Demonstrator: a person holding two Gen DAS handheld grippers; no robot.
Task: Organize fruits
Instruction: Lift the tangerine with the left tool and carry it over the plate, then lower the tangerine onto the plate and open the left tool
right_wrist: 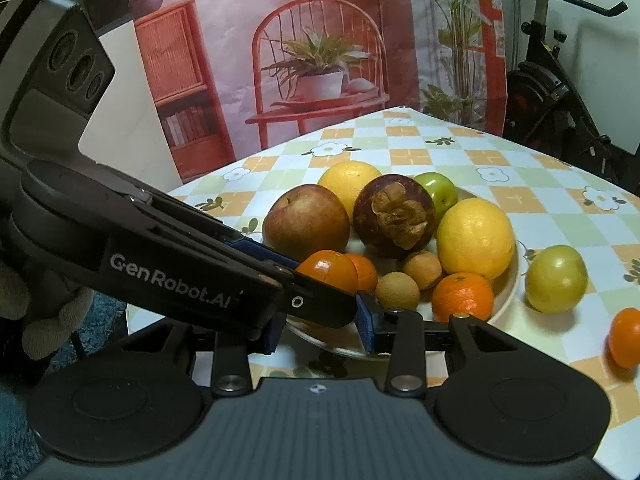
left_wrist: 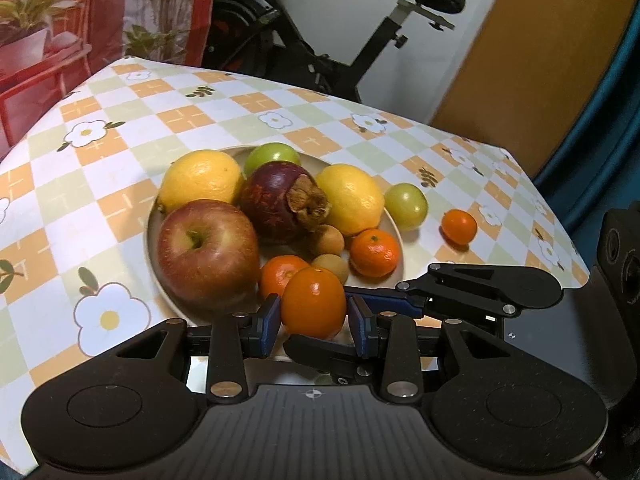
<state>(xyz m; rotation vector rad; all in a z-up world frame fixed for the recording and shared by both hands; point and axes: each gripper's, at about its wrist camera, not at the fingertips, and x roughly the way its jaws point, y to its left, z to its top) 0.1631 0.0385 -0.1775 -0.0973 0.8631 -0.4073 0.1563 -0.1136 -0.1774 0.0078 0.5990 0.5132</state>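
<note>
A small orange [left_wrist: 314,304] sits between the blue pads of my left gripper [left_wrist: 314,322], which is shut on it just above the near rim of the cream plate [left_wrist: 151,236]. My right gripper [right_wrist: 322,328] reaches in from the right, one of its fingers [left_wrist: 384,300] behind the orange and the other under it, also shut on it. In the right wrist view a left finger [right_wrist: 240,280] crosses in front and hides the lower part of the orange [right_wrist: 328,270]. The plate [right_wrist: 510,292] holds an apple [left_wrist: 208,248], a mangosteen [left_wrist: 276,200], two lemons, a green fruit, mandarins and two small tan fruits.
A yellow-green fruit [left_wrist: 406,206] and a small mandarin [left_wrist: 459,226] lie on the checked tablecloth right of the plate. The table's right edge [left_wrist: 576,256] is close behind them. An exercise bike [left_wrist: 304,40] stands beyond the table. A gloved hand [right_wrist: 48,312] holds the left gripper.
</note>
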